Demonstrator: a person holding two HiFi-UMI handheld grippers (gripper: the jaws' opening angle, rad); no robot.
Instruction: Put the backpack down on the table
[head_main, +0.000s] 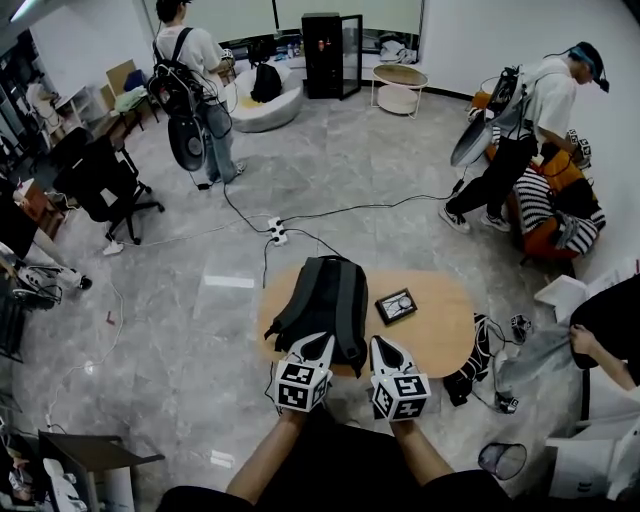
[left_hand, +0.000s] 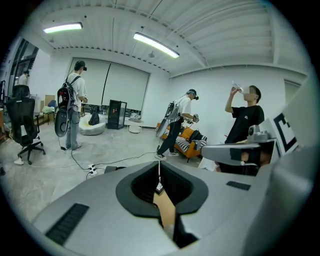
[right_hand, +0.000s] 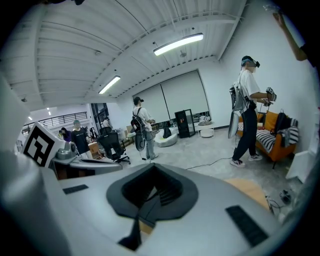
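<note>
A grey floor (head_main: 180, 330) spreads all around an oval wooden tabletop (head_main: 445, 325), which sits in the middle of the head view. Well beyond the tabletop's far right end stands an orange sofa (head_main: 548, 225) with striped cloth on it, and a person (head_main: 525, 120) in a white top stands just in front of it. Well beyond the tabletop's far left end another person (head_main: 195, 70) stands with a dark pack on the back, and a black office chair (head_main: 100, 180) stands well off to the tabletop's left. The backpack (head_main: 325, 300), dark grey, lies flat on the left part of the tabletop, covering it from the near edge to the far edge. At the tabletop's near edge the left claw (head_main: 321, 343) points toward the far edge, its tips overlapping the bag's near end in the head view; whether they touch it cannot be told. Its own view shows the jaws clenched together and empty, with a sliver of wood showing through the slit. The right claw (head_main: 381, 343) hangs beside it over the same near edge, toward the tabletop's middle, its jaws likewise pressed together and empty. A small dark frame (head_main: 396, 306) lies on the tabletop's middle. A white power strip (head_main: 277, 232) lies on the floor just beyond the tabletop's far edge.
</note>
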